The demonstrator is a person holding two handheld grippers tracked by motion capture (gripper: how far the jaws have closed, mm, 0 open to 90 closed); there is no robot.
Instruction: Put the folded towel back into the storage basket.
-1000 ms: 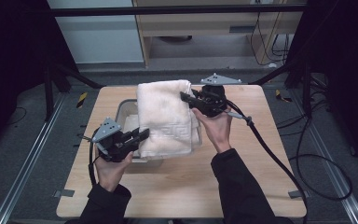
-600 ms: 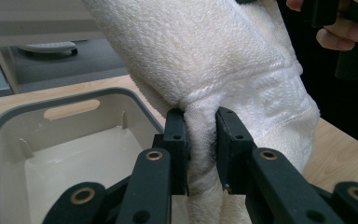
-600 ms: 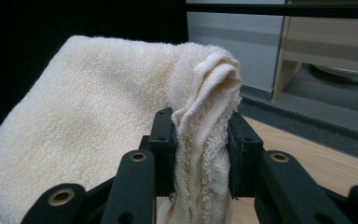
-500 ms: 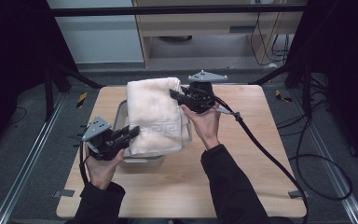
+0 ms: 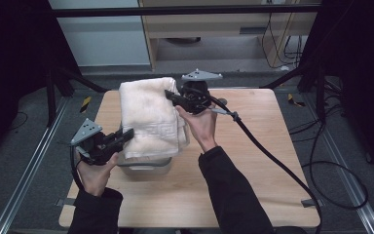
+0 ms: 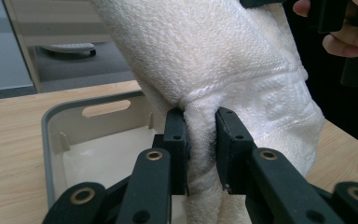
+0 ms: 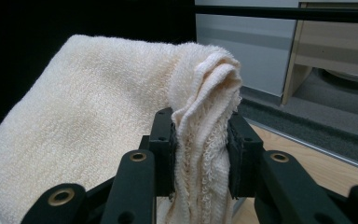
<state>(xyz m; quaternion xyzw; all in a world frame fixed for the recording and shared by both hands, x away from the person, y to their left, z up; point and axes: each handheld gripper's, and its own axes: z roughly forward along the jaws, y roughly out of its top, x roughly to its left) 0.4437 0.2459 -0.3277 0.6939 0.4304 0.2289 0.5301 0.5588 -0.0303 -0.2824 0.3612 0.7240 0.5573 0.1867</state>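
Note:
A cream folded towel (image 5: 148,117) hangs in the air above a grey plastic bin (image 5: 143,165) on the wooden table (image 5: 253,161). My left gripper (image 5: 126,134) is shut on the towel's lower near edge; in the left gripper view the cloth (image 6: 242,70) is bunched between the two jaws of that gripper (image 6: 200,154). My right gripper (image 5: 171,96) is shut on the towel's upper far edge, with several folded layers (image 7: 205,140) pinched between its jaws. The bin (image 6: 70,140) lies just below the towel, with something white lying inside it.
A thick black cable (image 5: 268,151) trails from the right gripper across the table's right side. Behind the table stand a wooden cabinet (image 5: 214,29) and a black frame bar (image 5: 175,10). Yellow-black tape (image 5: 85,103) marks the floor at the left.
Both grippers have carried the towel to the left and lifted it higher over the bin. The right gripper rose and moved toward the table's far edge.

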